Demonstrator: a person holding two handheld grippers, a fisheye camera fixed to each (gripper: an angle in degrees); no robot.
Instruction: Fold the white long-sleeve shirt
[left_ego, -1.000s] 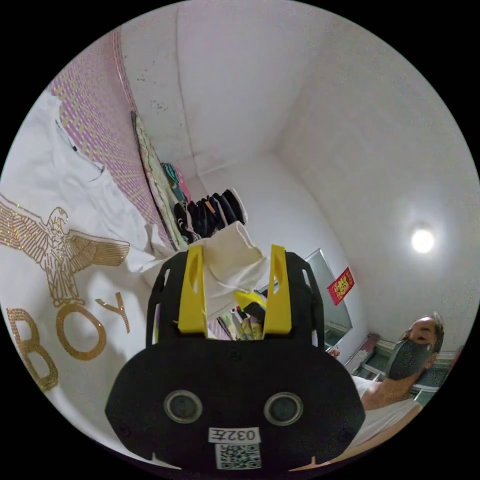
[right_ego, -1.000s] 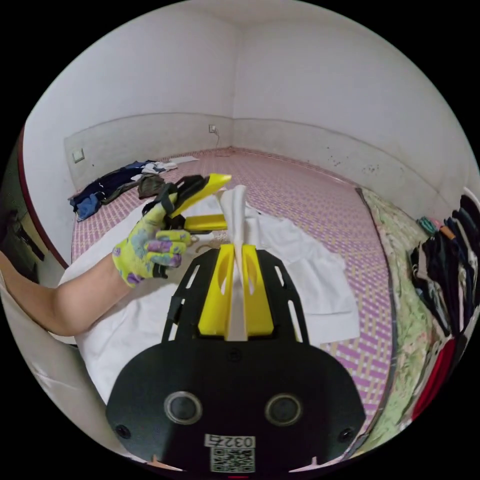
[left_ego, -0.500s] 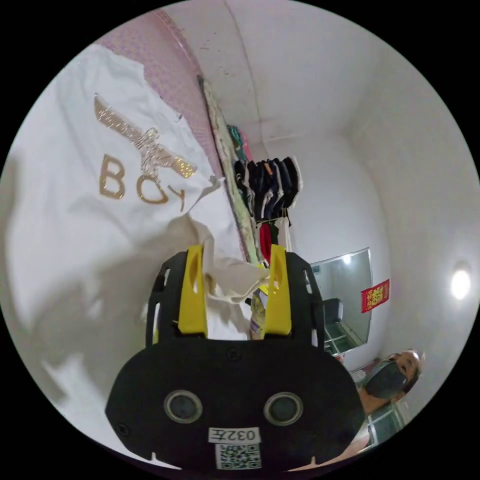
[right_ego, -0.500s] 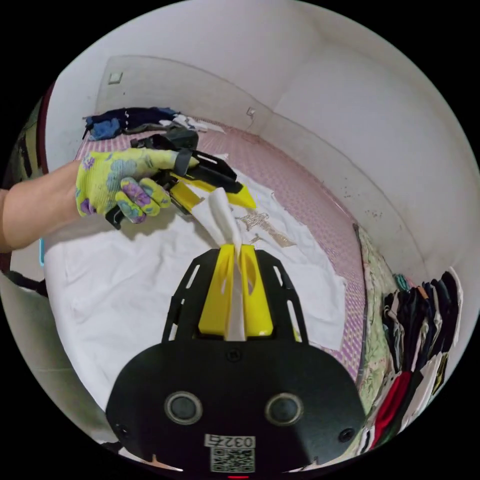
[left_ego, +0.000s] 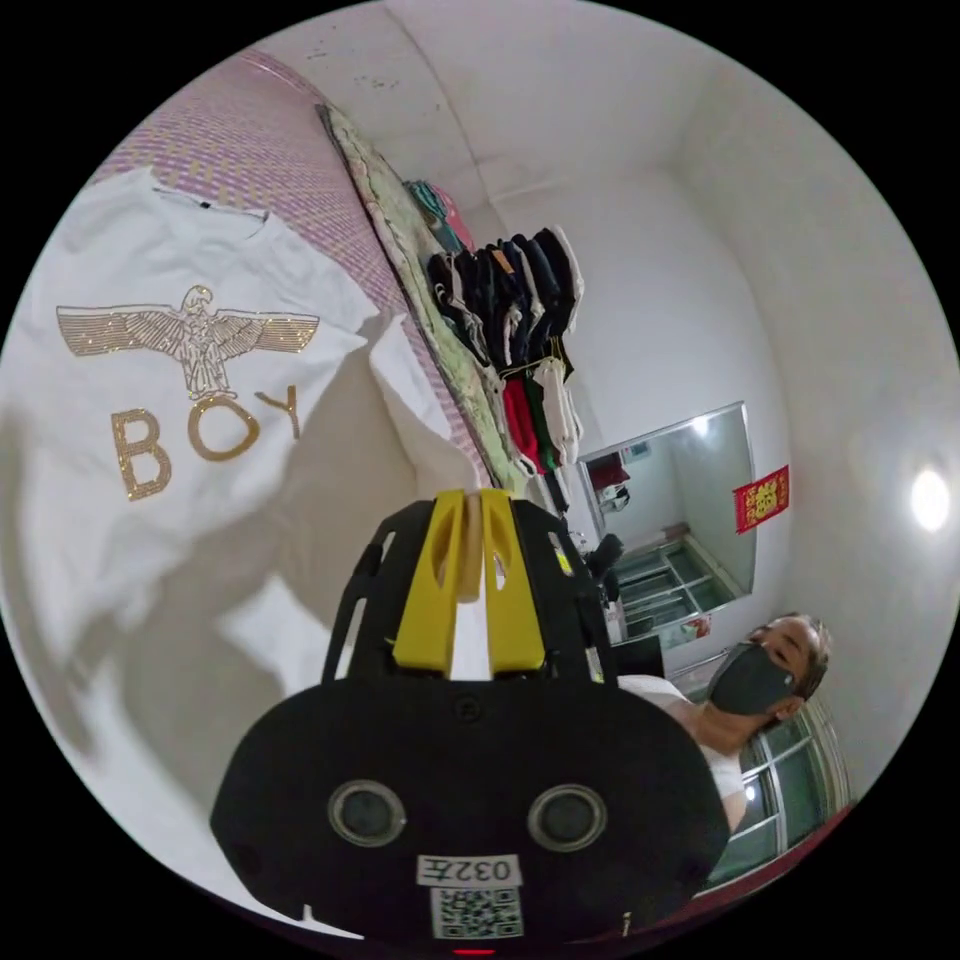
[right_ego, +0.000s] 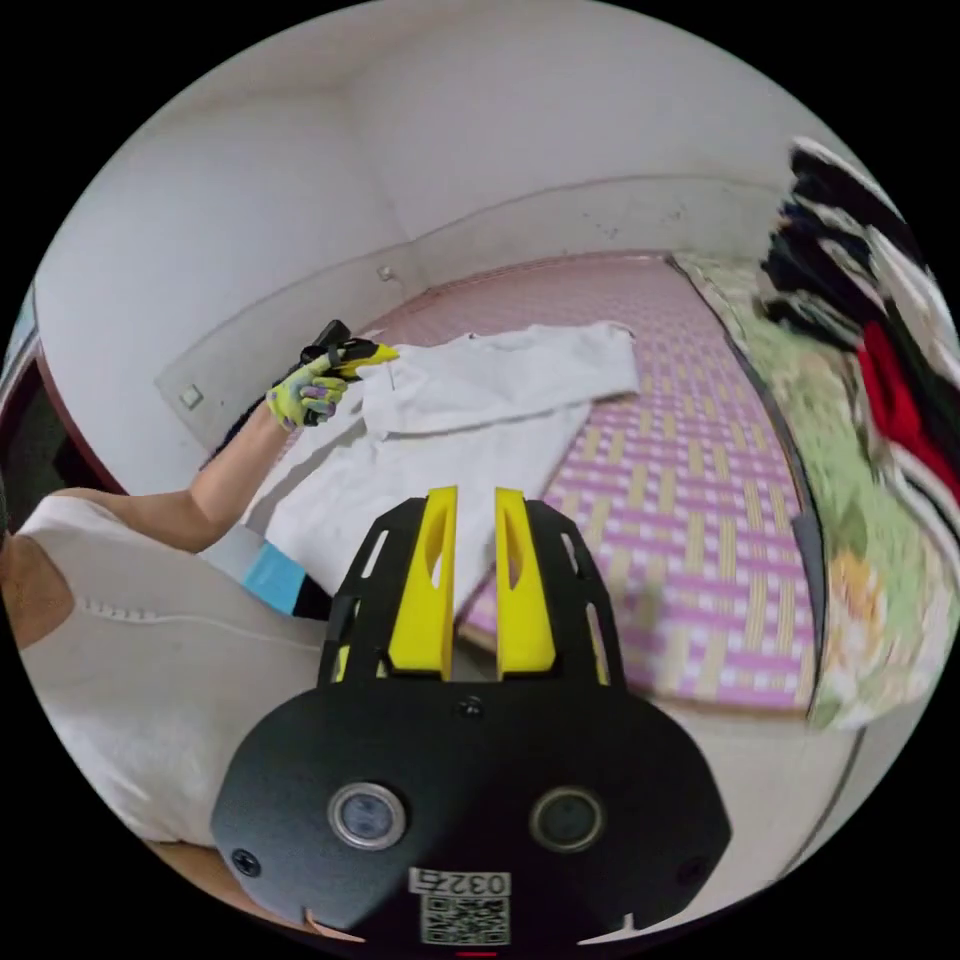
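Note:
The white long-sleeve shirt (left_ego: 190, 380), with a gold eagle and gold letters on its chest, lies spread on a pink woven mat (left_ego: 220, 150). My left gripper (left_ego: 466, 495) is shut on a strip of the shirt's white fabric, which runs up between its yellow jaws. In the right gripper view the shirt (right_ego: 480, 390) lies across the mat (right_ego: 680, 420). There the left gripper (right_ego: 375, 352), held by a gloved hand (right_ego: 305, 392), pinches the shirt's far edge. My right gripper (right_ego: 470, 492) is back from the shirt, jaws slightly apart with nothing between them.
Dark, red and white clothes hang on a rack (left_ego: 510, 300) beside the mat, also at the right gripper view's right edge (right_ego: 870, 330). A green floral quilt (right_ego: 860, 560) borders the mat. A person (left_ego: 760, 680) in a white top (right_ego: 130, 640) stands close. A mirror (left_ego: 680, 500) hangs on the wall.
My right gripper has let go of the white fabric and pulled away from the shirt. My left gripper has shut on the fabric. Both cameras have swung.

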